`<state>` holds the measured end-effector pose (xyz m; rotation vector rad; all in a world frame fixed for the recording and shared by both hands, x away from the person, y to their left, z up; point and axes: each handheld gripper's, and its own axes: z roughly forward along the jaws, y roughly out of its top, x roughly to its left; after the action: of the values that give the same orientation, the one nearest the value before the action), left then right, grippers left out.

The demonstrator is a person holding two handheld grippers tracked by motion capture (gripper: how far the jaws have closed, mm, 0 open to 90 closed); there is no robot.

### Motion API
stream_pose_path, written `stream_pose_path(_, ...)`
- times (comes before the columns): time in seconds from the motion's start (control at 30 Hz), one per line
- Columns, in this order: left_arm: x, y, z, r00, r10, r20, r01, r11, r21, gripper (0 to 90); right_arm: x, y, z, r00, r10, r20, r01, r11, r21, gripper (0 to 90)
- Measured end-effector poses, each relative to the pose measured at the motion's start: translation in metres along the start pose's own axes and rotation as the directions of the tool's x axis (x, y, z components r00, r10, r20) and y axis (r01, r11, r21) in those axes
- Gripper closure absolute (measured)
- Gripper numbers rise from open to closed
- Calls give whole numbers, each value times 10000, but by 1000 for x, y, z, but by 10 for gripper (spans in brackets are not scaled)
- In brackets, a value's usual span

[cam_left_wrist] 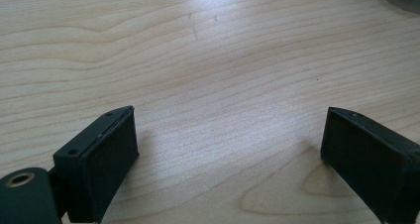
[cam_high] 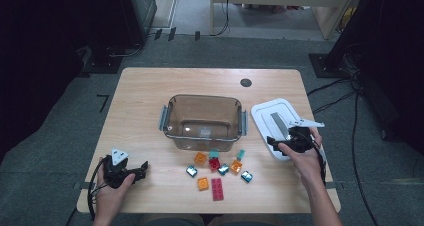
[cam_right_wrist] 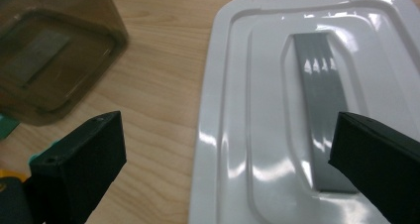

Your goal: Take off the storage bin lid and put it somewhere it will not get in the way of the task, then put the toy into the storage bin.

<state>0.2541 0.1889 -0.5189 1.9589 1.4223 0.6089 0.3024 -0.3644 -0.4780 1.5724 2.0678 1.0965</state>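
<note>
An empty clear brown bin point(cam_high: 204, 121) stands mid-table, its corner at the upper left in the right gripper view point(cam_right_wrist: 49, 50). Its white lid point(cam_high: 276, 123) with a grey handle strip lies flat to the bin's right. My right gripper point(cam_high: 273, 142) hovers over the lid's near left edge, jaws wide open with nothing between them point(cam_right_wrist: 228, 154), above the lid point(cam_right_wrist: 277, 85). Several small bricks lie in front of the bin, among them an orange brick point(cam_high: 200, 158), a red brick point(cam_high: 214, 164) and a long red plate point(cam_high: 217, 189). My left gripper point(cam_high: 142, 168) rests at the front left, open over bare wood point(cam_left_wrist: 228, 144).
The wooden table point(cam_high: 145, 101) has a round black cable hole point(cam_high: 245, 82) near its far edge. Dark equipment and cables stand on the floor around the table. Bare wood lies to the left of the bin.
</note>
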Motion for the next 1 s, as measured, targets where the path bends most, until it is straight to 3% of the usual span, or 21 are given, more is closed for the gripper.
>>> stream_pose_path(0.23, 0, 0, 1, 10000, -13, -10, 13, 10000, -1, 74, 18, -22, -8, 9998, -38, -197, 39, 10000, 43, 7)
stream_pose_path(0.43, 0, 0, 0, 10000, -11, -8, 11, 10000, -4, 74, 36, -43, -15, 9999, -130, -54, 132, 9996, 255, 34)
stream_pose_path(0.8, 0, 0, 0, 10000, -4, -3, 4, 10000, -3, 74, 58, -71, -35, 9961, -354, -810, 357, 9994, 16, 75)
stream_pose_path(1.0, 0, 0, 0, 10000, -2, -4, 2, 10000, -3, 74, 73, -76, -30, 9887, -830, -1248, 844, 9964, 57, 182)
